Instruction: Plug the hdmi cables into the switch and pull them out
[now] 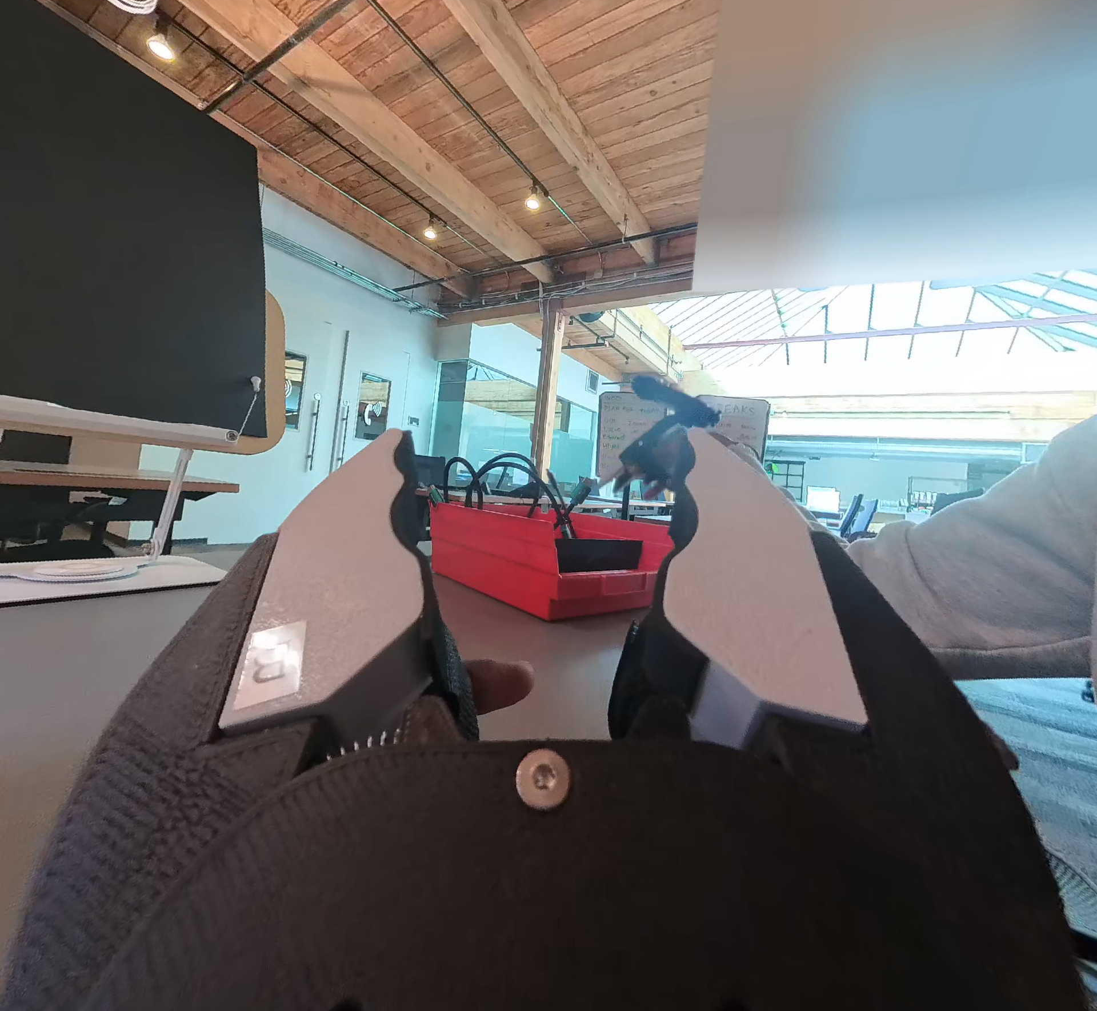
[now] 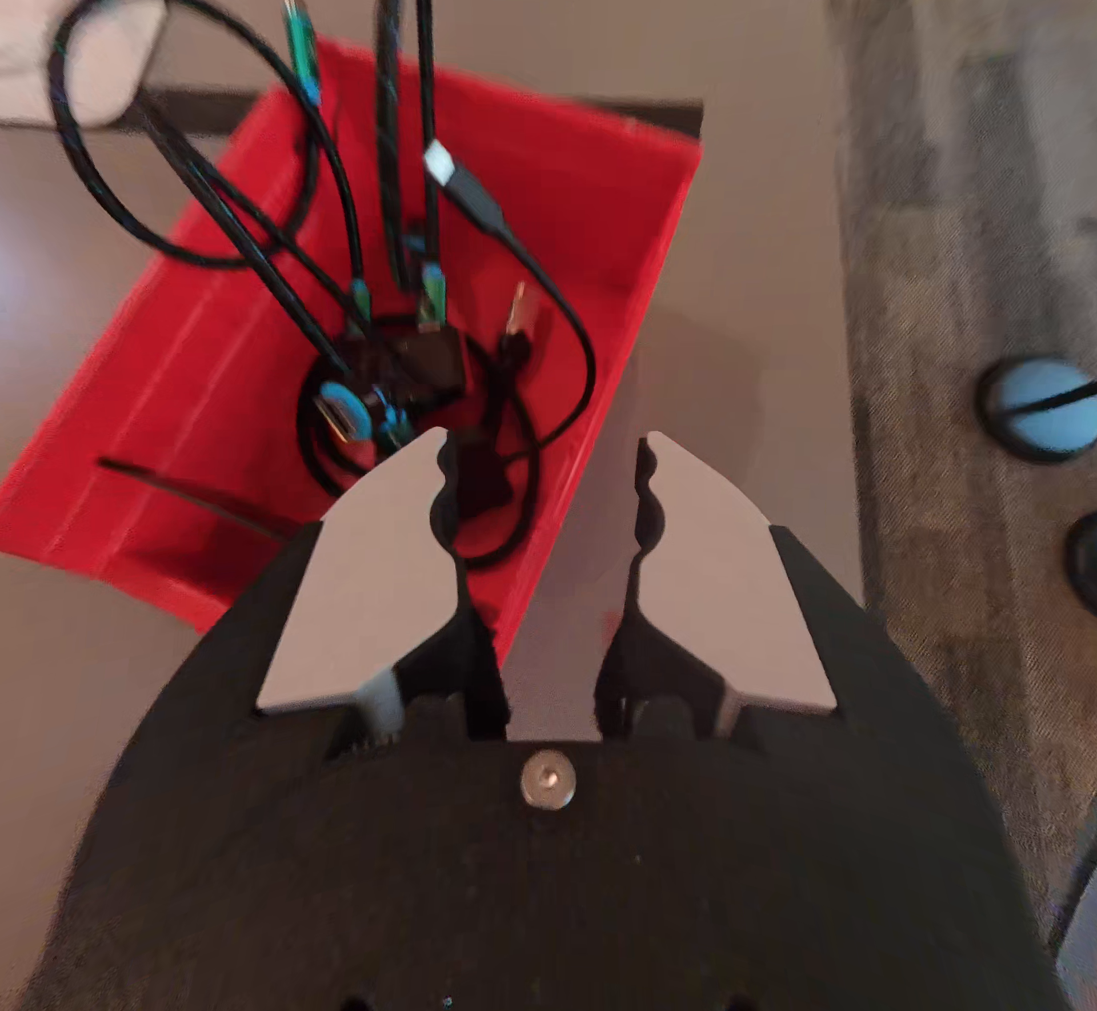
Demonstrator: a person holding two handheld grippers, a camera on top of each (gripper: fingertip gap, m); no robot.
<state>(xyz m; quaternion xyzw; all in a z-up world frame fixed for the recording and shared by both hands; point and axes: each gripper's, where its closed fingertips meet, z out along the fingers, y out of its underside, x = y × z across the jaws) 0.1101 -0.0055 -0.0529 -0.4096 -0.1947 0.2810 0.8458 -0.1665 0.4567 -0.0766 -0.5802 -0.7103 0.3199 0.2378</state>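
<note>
A red bin point(image 2: 593, 223) stands on the table and holds several black HDMI cables point(image 2: 332, 181) with green-blue plugs point(image 2: 430, 294). A small black switch point(image 2: 430, 356) lies among them on the bin floor. My right gripper point(image 2: 543, 439) is open and empty, above the bin's near right corner; this view is blurred. My left gripper point(image 1: 549, 448) is open and empty, low over the table, pointing at the bin point(image 1: 504, 561). In the left wrist view the right gripper point(image 1: 659, 448) shows blurred above the bin. Cable loops point(image 1: 504, 472) stick up out of it.
A large black screen point(image 1: 119, 211) on a white stand point(image 1: 89, 573) is at the left. A person's grey sleeve point(image 1: 979, 567) is at the right. The table's right edge point(image 2: 843, 330) borders carpet with blue chair casters point(image 2: 1039, 407). A whiteboard point(image 1: 629, 436) stands far behind.
</note>
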